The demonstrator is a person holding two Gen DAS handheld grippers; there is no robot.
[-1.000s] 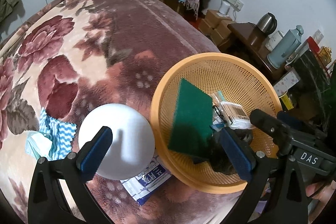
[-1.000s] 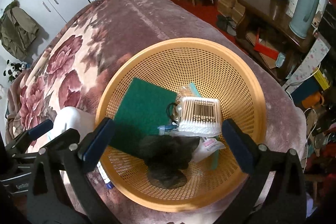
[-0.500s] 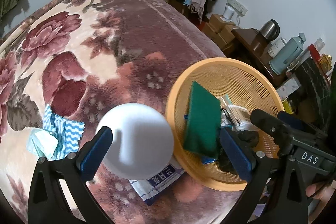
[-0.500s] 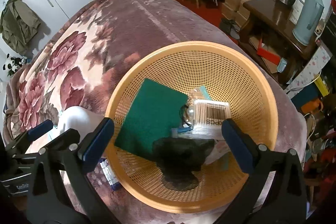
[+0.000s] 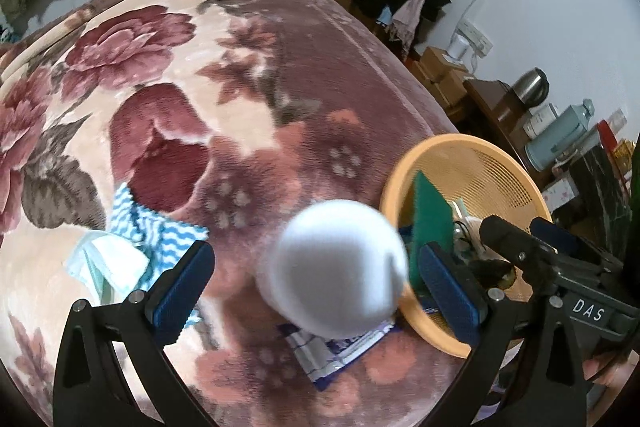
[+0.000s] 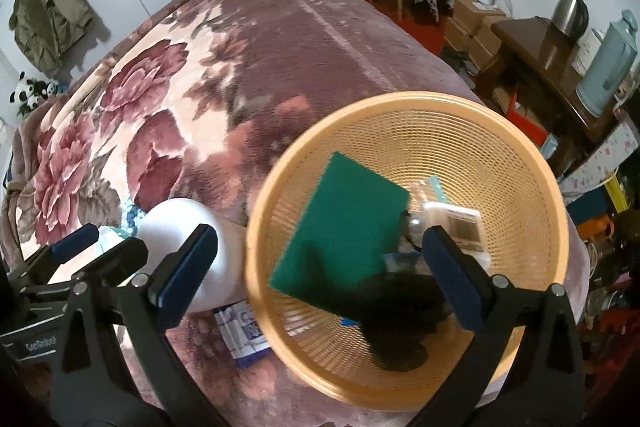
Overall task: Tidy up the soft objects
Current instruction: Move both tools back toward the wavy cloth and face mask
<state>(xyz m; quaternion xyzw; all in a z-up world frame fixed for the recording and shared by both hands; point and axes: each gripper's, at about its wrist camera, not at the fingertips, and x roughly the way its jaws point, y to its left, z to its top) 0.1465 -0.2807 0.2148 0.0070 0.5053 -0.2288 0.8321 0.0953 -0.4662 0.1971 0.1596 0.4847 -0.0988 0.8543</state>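
While the round orange mesh basket holds what has already been gathered, the left gripper has swung away from it over the last second: in the left wrist view the basket has slid from the middle of the frame out to 3 o'clock, and the white foam ball now sits centred between the spread fingers. Those fingers are wide open and grip nothing; the ball looks blurred, so whether a pad touches it I cannot tell.

The ball rests on the floral plush blanket covering the bed, on top of a blue-and-white printed packet and just beside the basket's rim at 9 o'clock of it. A blue-and-white zigzag cloth and a pale crumpled tissue lie further out at 9 o'clock from the ball, also on the blanket.

The right gripper has drawn back from the basket a little; its fingers are likewise fully apart and empty, above a flat green scouring pad, a dark fuzzy item and a clear box of cotton swabs inside.

I judge the shift means the left side is lining up on the ball as the next piece to collect, with the cloth, tissue and packet not yet in the basket.
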